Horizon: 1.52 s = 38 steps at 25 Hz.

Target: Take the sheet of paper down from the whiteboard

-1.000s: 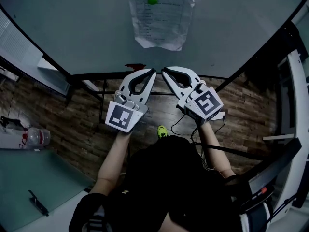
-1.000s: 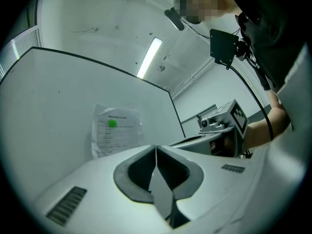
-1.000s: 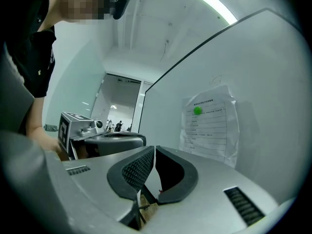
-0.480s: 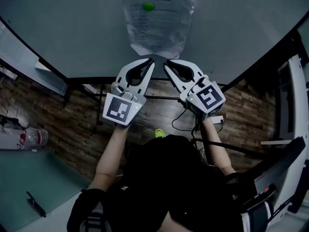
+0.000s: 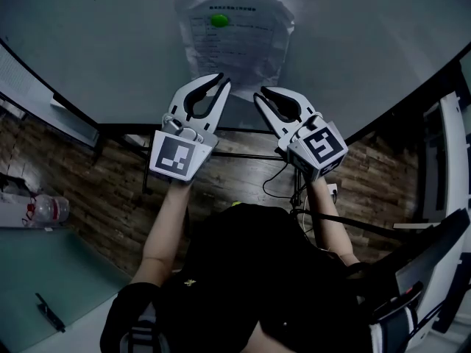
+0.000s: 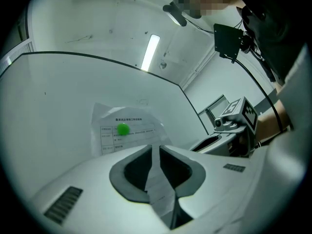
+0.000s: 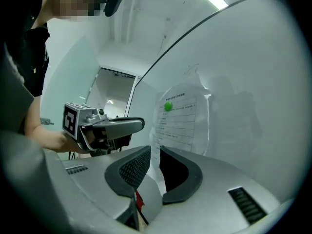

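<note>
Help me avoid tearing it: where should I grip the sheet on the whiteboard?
Probably a lower corner of the sheet, from below. The green magnet pins only its top, so the crinkled bottom hangs free and seems to stand slightly off the whiteboard.

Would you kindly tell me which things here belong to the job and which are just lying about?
Job: sheet of paper, green magnet, whiteboard, left gripper and right gripper (jaws just opening, nothing between them).
Lying about: plastic bottle, dark pen-like object.
</note>
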Available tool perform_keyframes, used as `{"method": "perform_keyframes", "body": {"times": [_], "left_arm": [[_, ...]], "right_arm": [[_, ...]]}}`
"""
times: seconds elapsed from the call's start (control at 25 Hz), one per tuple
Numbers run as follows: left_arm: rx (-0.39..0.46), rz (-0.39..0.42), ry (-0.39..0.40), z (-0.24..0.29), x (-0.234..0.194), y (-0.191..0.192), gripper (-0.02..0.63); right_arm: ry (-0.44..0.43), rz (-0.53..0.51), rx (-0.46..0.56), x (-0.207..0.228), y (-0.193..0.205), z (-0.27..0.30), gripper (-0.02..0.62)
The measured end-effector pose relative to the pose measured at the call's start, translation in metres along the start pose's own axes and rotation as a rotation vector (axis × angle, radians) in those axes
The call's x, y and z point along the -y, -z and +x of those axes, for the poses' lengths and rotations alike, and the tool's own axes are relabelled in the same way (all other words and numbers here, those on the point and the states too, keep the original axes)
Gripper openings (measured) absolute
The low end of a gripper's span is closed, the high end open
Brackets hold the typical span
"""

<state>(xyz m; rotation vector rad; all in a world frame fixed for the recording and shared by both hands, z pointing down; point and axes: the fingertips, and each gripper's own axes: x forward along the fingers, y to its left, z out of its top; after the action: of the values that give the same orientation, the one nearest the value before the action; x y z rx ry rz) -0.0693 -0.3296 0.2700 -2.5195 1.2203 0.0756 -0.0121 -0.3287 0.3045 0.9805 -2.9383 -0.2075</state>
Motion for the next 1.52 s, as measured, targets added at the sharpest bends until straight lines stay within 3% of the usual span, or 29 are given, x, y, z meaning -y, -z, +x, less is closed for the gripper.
{"method": "perform_keyframes", "body": {"times": [0.52, 0.96, 1.52], "left_arm": [[-0.007, 0.125, -0.079, 0.034, -0.031, -0.014, 0.121], [0.003, 0.178, -0.148, 0.046, -0.051, -0.031, 0.189], [-0.018, 0.253, -0.198, 0.063, -0.067, -0.041, 0.204]], "right_arm": [[-0.014, -0.006, -0.031, 0.021, 0.010, 0.008, 0.095], [0.012, -0.016, -0.026, 0.032, 0.006, 0.002, 0.103], [0.062, -0.014, -0.049, 0.045, 0.012, -0.003, 0.121]]}}
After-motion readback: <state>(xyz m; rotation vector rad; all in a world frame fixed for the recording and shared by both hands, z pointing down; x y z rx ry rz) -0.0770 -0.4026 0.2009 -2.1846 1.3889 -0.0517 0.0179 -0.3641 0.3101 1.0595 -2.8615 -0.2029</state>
